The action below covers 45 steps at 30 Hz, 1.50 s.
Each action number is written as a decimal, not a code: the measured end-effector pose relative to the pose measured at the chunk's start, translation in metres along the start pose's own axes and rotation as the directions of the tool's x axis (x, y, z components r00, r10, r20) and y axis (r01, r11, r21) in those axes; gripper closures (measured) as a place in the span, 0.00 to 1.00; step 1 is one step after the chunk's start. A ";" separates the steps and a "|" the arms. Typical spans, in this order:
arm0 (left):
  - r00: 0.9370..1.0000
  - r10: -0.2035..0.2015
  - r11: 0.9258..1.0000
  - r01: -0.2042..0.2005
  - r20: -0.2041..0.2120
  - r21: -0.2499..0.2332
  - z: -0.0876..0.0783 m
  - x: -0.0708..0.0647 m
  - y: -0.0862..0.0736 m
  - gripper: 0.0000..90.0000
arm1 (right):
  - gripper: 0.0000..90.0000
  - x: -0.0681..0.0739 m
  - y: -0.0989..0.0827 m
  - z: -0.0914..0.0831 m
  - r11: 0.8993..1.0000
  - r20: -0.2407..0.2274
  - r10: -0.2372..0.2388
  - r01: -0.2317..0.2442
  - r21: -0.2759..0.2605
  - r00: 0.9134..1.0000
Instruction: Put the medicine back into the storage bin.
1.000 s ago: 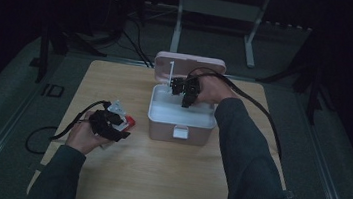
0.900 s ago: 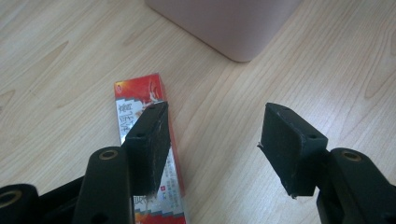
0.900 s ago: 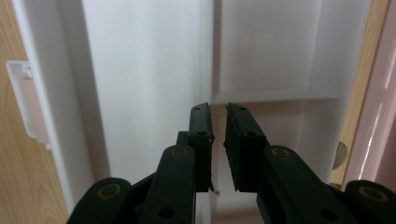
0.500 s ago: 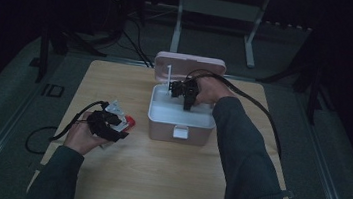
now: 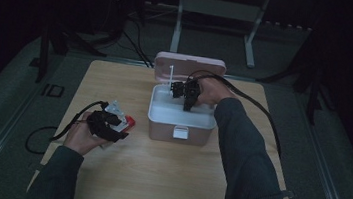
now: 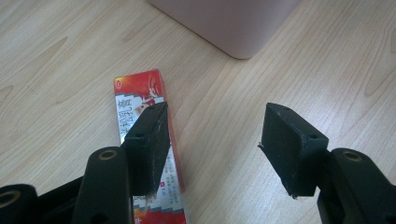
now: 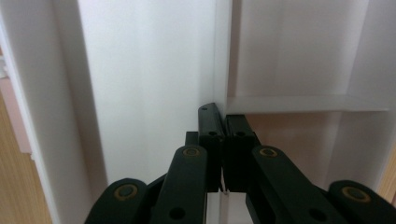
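Observation:
A pale pink box (image 5: 180, 132) stands open mid-table, its lid (image 5: 190, 68) tipped back and a white insert inside. My right gripper (image 5: 188, 101) reaches down into it. In the right gripper view its jaws (image 7: 223, 116) have just closed and are shut on a thin white partition wall (image 7: 222, 56) of the insert. My left gripper (image 5: 118, 125) rests left of the box, open (image 6: 215, 126). A red printed packet (image 6: 140, 98) lies flat on the wood, partly under its left pad (image 6: 149, 140); nothing presses on it.
The wooden table (image 5: 165, 179) has bare room in front of and right of the box. A thin white post (image 5: 170, 76) stands up at the box's back left. The box's rounded corner (image 6: 233, 23) lies just ahead of the left gripper. Cables trail from both hands.
The right hand has shifted slightly inside the box. The left hand and the red packet have stayed where they were.

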<state>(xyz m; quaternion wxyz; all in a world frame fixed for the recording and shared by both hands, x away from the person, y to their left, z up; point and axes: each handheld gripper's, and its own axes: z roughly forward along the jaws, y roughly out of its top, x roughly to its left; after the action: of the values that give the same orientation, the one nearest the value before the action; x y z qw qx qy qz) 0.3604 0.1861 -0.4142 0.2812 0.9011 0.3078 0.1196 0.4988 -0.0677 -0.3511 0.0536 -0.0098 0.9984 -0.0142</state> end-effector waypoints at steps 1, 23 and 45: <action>1.000 0.001 1.000 -0.001 0.002 0.000 0.000 0.000 0.000 0.46 | 0.98 0.000 0.000 0.000 1.000 0.000 -0.001 0.001 0.000 1.000; 1.000 -0.002 1.000 0.002 0.001 -0.006 0.000 0.001 -0.001 0.46 | 1.00 -0.002 -0.005 -0.011 0.999 0.016 0.009 -0.009 -0.034 1.000; 1.000 -0.005 1.000 0.004 -0.008 -0.013 0.000 0.002 0.003 0.44 | 1.00 0.008 -0.020 -0.041 0.998 0.037 0.026 -0.024 -0.062 0.999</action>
<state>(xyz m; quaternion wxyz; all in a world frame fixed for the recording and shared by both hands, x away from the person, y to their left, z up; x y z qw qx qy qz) 0.3633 0.1860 -0.4124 0.2860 0.8981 0.3101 0.1244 0.4872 -0.0871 -0.3106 0.0722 0.0009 0.9972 0.0174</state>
